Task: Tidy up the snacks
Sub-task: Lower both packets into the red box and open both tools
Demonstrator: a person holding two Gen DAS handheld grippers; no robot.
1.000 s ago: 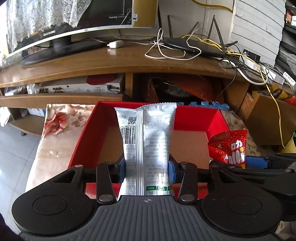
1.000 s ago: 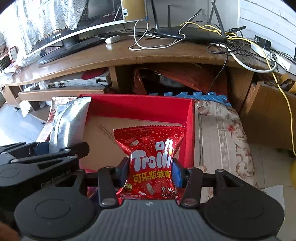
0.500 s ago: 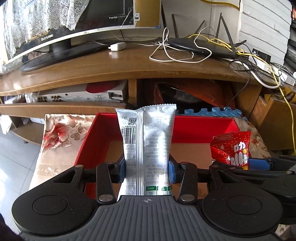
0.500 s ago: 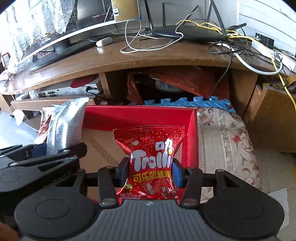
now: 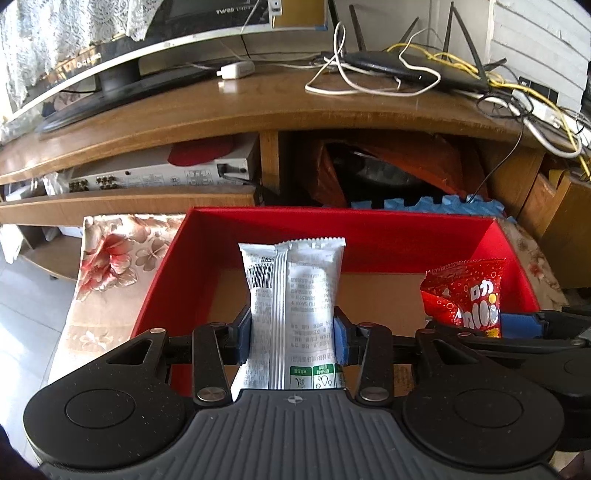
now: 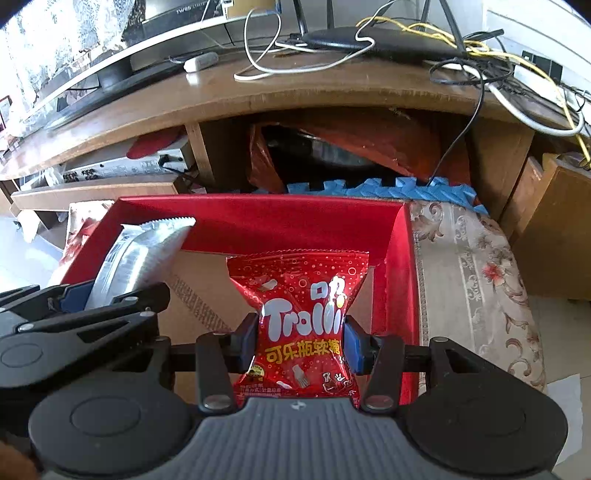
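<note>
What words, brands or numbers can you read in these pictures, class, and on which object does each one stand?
"Trolli": shiny red foil snack bag.
"可乐瓶软糖": same red bag, yellow characters below the brand.
"TW25", partly legible: black monitor frame.
Barcode and fine print on the white-silver snack packet: too small to read.
Lettering on the monitor's lower bezel: blurred.

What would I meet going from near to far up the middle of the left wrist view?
Left gripper shut on the silver snack packet → red box's far wall → blue foam mat → wooden TV stand top → router.
</note>
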